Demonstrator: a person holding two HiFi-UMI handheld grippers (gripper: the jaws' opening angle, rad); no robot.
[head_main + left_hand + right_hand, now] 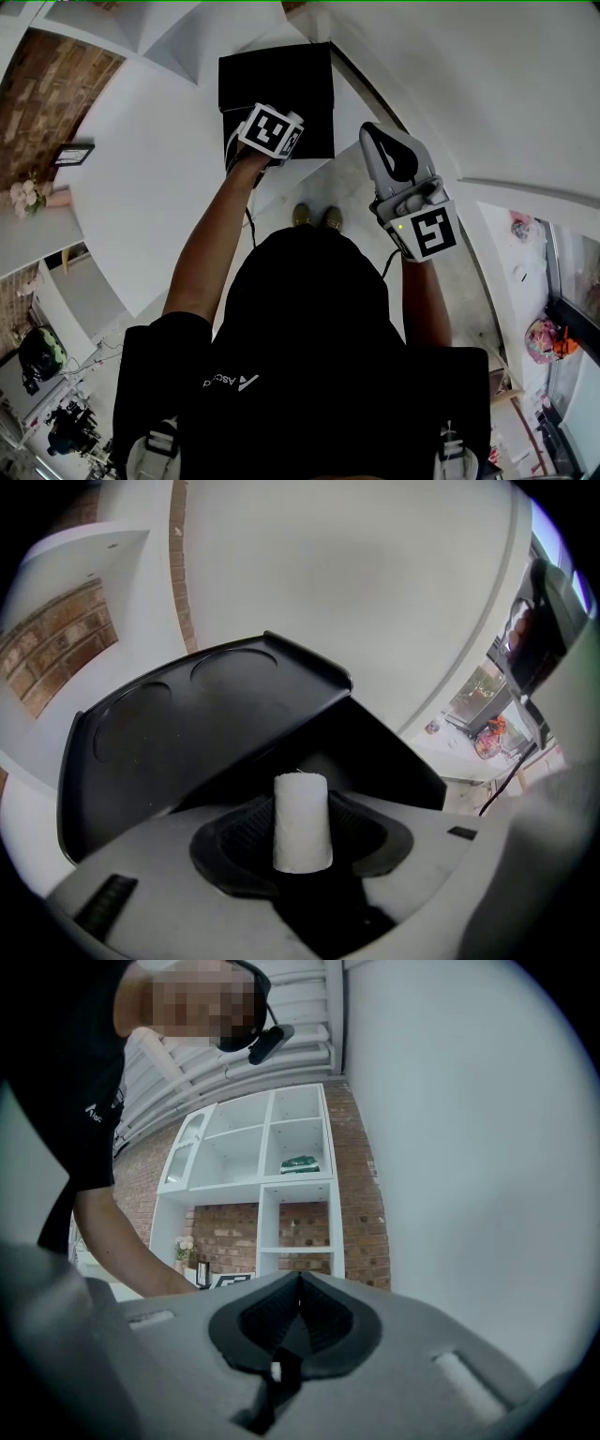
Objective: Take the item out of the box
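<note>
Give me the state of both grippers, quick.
Left gripper: closed on the white cylinder.
Right gripper: closed, jaws together, nothing between them.

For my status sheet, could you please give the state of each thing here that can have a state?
black box: lid open, standing on the white table.
white roll: upright between the jaws, apparently gripped.
left hand-held gripper: closed on the white roll, in front of the black box.
right hand-held gripper: jaws together, empty, held up away from the black box.
</note>
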